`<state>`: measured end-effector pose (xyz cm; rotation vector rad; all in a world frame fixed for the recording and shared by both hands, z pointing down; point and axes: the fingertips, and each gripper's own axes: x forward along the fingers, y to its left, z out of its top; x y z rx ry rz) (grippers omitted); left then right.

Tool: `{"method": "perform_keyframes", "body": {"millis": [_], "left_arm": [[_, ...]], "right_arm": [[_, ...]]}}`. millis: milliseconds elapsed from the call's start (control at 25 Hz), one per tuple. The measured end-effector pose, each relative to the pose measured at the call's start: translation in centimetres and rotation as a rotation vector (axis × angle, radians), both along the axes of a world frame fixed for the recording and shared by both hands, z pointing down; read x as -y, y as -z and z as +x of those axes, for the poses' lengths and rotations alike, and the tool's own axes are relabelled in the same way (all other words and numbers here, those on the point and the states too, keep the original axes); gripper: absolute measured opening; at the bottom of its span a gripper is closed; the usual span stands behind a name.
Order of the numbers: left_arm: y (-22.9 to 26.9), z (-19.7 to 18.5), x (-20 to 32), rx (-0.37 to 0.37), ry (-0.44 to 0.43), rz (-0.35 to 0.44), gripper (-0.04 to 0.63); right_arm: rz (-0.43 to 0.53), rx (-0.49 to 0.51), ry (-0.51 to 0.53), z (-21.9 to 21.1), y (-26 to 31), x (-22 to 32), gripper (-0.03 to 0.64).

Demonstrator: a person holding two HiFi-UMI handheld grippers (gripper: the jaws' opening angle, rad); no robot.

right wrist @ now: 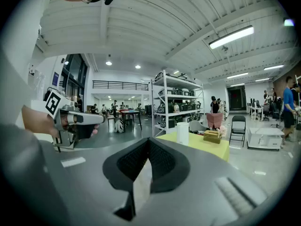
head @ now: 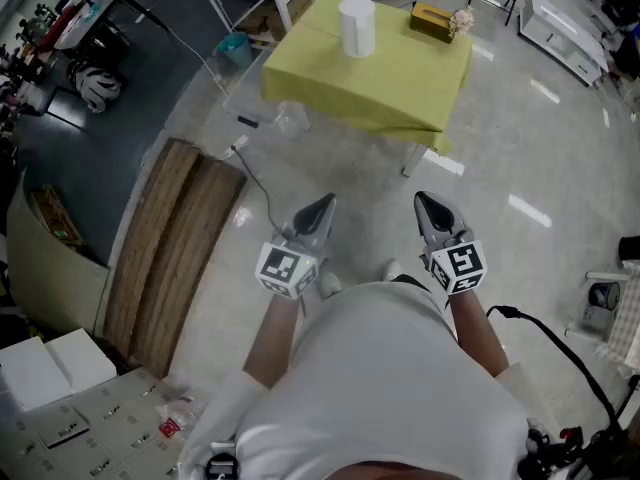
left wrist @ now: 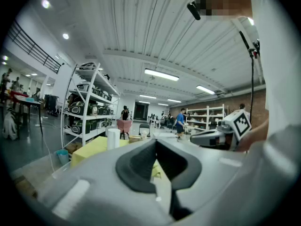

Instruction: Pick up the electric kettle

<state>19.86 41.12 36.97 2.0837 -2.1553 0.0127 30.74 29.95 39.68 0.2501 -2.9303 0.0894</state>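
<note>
2 grippers: left gripper and right gripper, both with jaws pressed together on nothing. 1 electric kettle, white, upright on the table, well apart from both. Task: I judge nothing done; approach, grasp and lift remain. Surface: yellow-green cloth, 1 tan box. Room: glossy grey floor, storage shelves.

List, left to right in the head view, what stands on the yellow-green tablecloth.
white electric kettle → tan tissue box → small bunch of flowers
</note>
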Motion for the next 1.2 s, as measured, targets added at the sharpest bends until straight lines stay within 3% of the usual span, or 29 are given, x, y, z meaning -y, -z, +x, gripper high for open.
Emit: {"method": "perform_keyframes", "body": {"millis": [960, 1200], "left_arm": [[-0.6, 3.5, 0.3, 0.003, 0.024, -0.027, 0.002], [-1.0, 4.4, 3.9, 0.004, 0.056, -0.039, 0.002]], "right_arm": [[0.022, -0.001, 0.063, 2.7, -0.3, 0.2, 0.005], [0.021, -0.011, 0.092, 4.6, -0.9, 4.5, 0.005]]}}
